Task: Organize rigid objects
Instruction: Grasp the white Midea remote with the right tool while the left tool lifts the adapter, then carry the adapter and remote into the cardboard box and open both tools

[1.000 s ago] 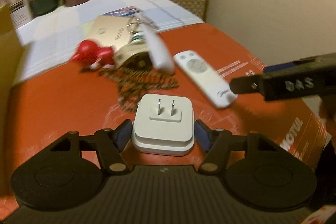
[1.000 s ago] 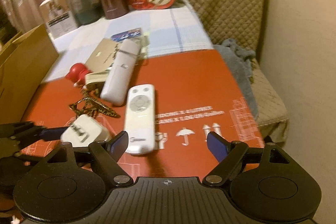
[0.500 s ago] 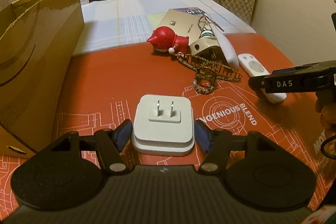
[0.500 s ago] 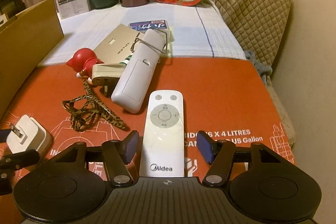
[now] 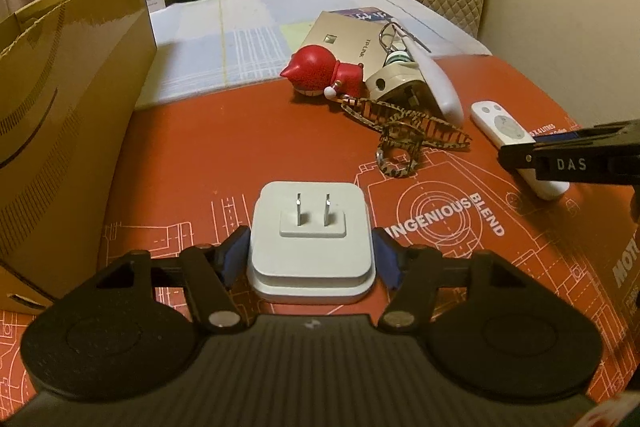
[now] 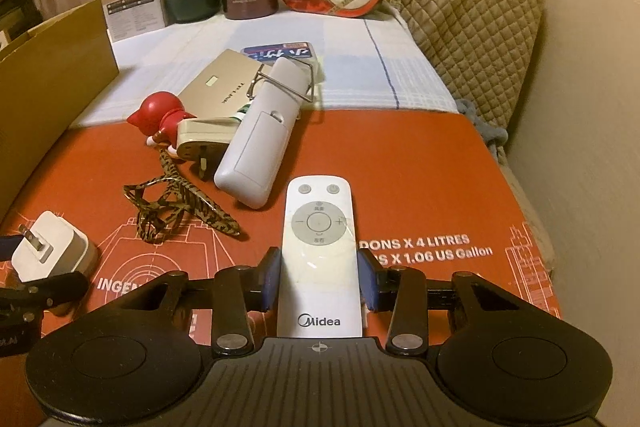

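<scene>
Orange bench: your right gripper jaws, just closing, bracket the remote lengthwise at lower centre; left gripper clamps the charger.

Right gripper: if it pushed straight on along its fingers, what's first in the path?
The right gripper has just been closing on the white Midea remote. Beyond it, likely bare red mat, the white case just left; depth is unclear.
</scene>
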Demonstrator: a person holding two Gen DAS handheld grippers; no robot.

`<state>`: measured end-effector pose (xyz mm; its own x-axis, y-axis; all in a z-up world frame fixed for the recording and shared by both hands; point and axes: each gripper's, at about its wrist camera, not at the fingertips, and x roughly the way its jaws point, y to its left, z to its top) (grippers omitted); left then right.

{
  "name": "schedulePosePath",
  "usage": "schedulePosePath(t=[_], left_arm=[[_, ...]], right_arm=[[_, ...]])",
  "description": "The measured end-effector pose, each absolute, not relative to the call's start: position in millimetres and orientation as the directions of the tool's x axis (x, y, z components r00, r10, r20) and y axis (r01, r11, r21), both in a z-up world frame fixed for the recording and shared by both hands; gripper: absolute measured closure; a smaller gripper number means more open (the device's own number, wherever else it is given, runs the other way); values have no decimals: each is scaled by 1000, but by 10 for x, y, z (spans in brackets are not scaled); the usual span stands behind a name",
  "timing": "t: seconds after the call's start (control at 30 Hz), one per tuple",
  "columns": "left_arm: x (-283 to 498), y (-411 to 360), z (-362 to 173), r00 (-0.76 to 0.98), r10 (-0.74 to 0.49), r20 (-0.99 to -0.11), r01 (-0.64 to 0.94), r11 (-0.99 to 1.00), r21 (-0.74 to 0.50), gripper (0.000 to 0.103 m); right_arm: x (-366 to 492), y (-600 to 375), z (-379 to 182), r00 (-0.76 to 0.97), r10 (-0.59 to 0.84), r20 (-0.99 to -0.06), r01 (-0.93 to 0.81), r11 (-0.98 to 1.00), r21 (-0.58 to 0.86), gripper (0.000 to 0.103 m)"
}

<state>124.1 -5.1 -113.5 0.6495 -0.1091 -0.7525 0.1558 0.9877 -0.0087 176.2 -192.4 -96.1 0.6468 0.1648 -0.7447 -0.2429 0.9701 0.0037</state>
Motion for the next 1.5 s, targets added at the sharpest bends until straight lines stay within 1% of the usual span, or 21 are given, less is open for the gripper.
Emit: schedulePosePath(t=[0.4, 0.9, 1.07, 1.23, 1.4, 1.5], left_arm=[[1044, -48, -965, 644, -139, -753, 165, 986, -41, 43], [766, 56, -474, 697, -150, -702, 147, 987, -65, 43], [686, 200, -224, 723, -133, -678, 118, 991, -69, 43], [682, 460, 165, 768, -94, -633, 81, 995, -50, 43], [706, 898, 516, 799, -20, -601, 28, 1000, 4, 43], [717, 1208, 641, 800, 32, -599, -11, 999, 38, 43]], right_arm=[[1304, -2023, -796, 634, 189, -750, -188, 978, 87, 66], [920, -1919, -418, 664, 216, -716, -216, 972, 94, 66], [873, -1787, -166, 690, 258, -676, -251, 962, 111, 66], [916, -1476, 239, 718, 352, -601, -325, 932, 157, 66], [992, -919, 577, 710, 459, -534, -435, 882, 180, 66], [1029, -550, 695, 688, 516, -510, -493, 848, 194, 66]])
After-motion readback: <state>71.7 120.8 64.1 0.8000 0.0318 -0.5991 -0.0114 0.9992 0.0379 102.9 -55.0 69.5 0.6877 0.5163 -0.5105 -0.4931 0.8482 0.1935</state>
